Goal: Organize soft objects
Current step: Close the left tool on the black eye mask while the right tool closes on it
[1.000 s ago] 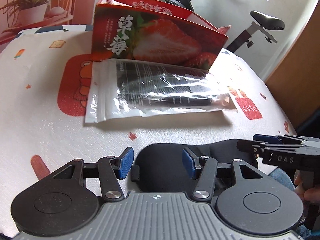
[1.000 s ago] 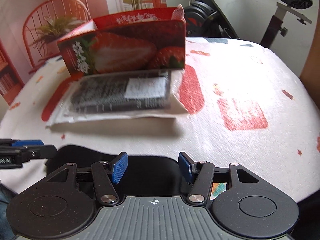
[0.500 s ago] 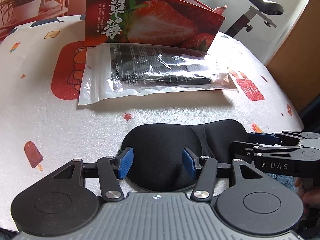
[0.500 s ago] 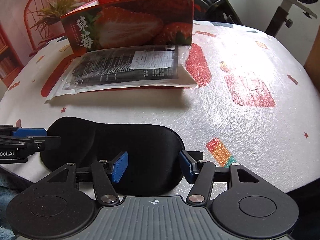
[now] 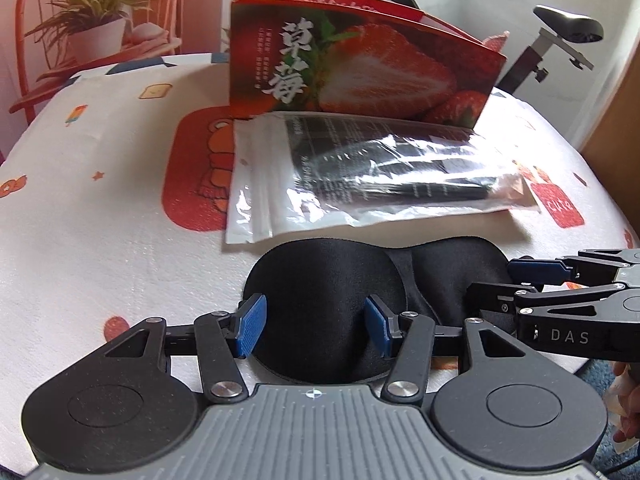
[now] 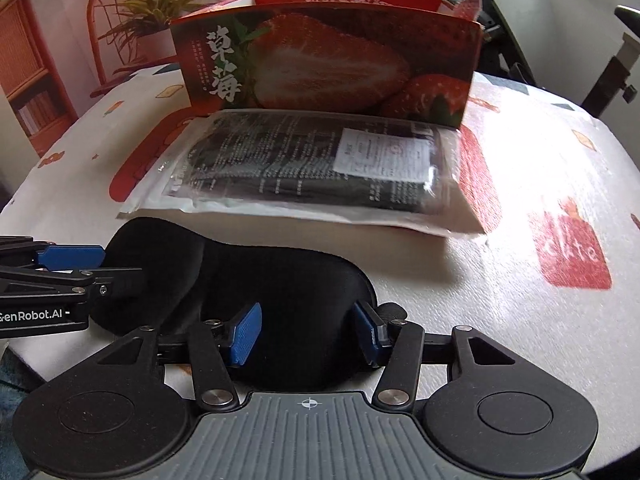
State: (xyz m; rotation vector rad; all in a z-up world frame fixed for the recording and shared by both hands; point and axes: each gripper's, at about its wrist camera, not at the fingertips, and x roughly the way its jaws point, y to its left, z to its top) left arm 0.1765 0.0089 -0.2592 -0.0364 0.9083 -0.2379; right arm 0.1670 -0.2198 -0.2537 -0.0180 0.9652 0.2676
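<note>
A black padded sleep mask lies flat on the table near its front edge; it also shows in the right wrist view. My left gripper is open, its blue pads either side of the mask's left cup. My right gripper is open over the mask's right cup and shows from the side in the left wrist view. Behind the mask lies a clear zip bag holding dark folded items, also in the right wrist view.
A red strawberry-print box stands open-topped behind the bag, also in the right wrist view. The table has a white cartoon-print cloth. An exercise bike and a potted plant stand beyond the table.
Both grippers have moved forward and up over the table, so the whole mask is now in view and closer to the bag. Both stay open.
</note>
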